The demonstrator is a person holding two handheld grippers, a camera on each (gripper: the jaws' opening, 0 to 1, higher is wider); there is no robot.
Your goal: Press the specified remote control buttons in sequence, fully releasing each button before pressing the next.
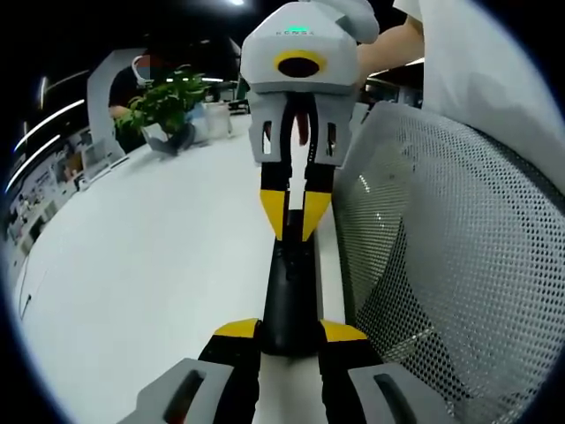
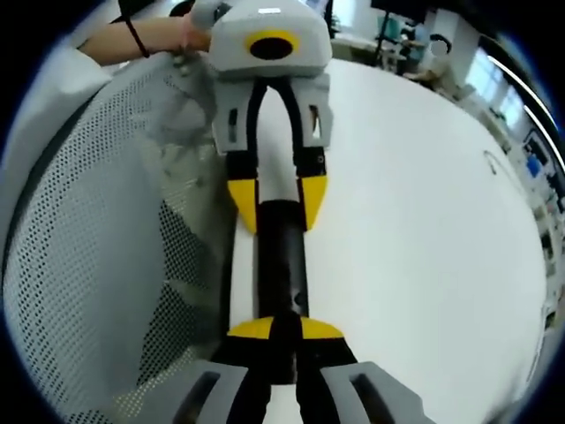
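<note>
A slim black remote control (image 1: 288, 291) lies lengthwise near the white table's edge. My left gripper (image 1: 290, 334) is shut on its near end, with the yellow fingertips (image 1: 237, 331) on both sides. From the far side comes my right gripper (image 1: 295, 216), its jaws almost together and its tips down on the remote's far end. Seen from the right gripper view, the remote control (image 2: 282, 256) runs away from my right gripper (image 2: 284, 331), whose tips sit over one end. The left gripper (image 2: 277, 201) clamps the other end.
A white mesh chair back (image 1: 441, 265) stands tight against the table edge beside the remote, also the mesh chair back (image 2: 88, 265). A potted plant (image 1: 168, 102) sits at the table's far end. A person's forearm (image 2: 150, 35) reaches in. A thin cable (image 2: 505, 168) lies on the table (image 2: 424, 221).
</note>
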